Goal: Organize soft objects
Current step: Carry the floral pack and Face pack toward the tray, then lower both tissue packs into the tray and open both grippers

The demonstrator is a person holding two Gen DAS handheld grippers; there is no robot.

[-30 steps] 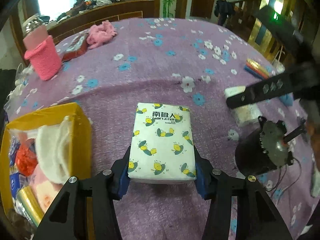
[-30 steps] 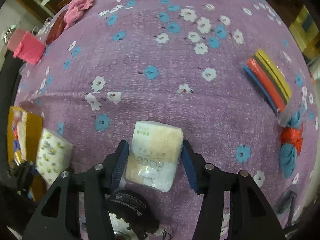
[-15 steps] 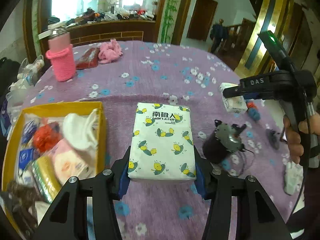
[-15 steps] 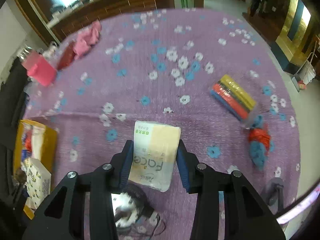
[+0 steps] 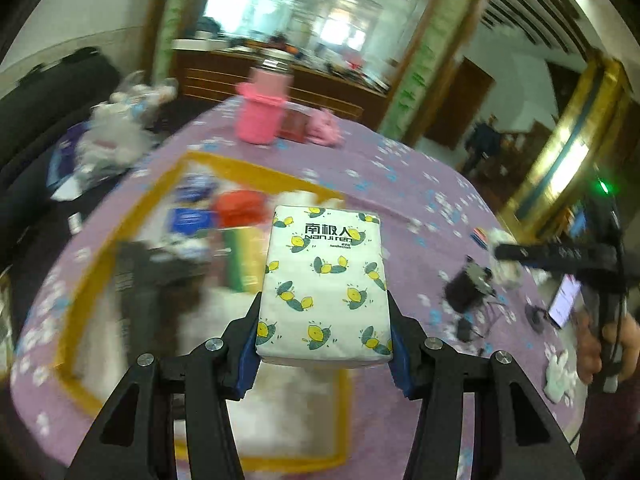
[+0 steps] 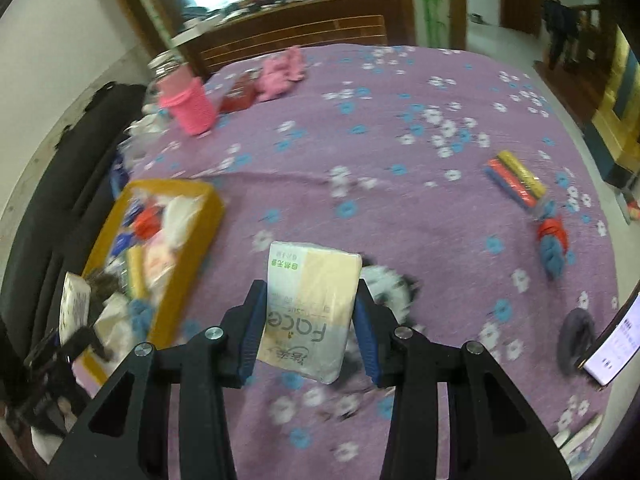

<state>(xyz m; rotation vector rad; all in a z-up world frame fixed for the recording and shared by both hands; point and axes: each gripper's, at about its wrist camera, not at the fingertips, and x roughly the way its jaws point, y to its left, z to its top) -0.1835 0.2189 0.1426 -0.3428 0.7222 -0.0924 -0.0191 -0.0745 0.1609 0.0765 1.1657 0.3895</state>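
My left gripper (image 5: 324, 354) is shut on a white tissue pack with a lemon print (image 5: 325, 284) and holds it in the air over the right edge of the yellow box (image 5: 120, 224). The box holds several soft items and also shows in the right wrist view (image 6: 208, 216). My right gripper (image 6: 308, 340) is shut on a cream and white Face tissue pack (image 6: 312, 308), lifted above the purple flowered tablecloth (image 6: 400, 200), to the right of the box.
A pink knitted cup (image 6: 188, 104), a pink cloth (image 6: 280, 72) and a red packet (image 6: 236, 96) lie at the far side. Coloured strips (image 6: 516, 178), a red and blue rope toy (image 6: 554, 240), a black motor (image 5: 466, 288) and a phone (image 6: 616, 344) lie on the right.
Both grippers have risen with their tissue packs. The left one has swung left, over the yellow box. The right one has moved up and towards the box.
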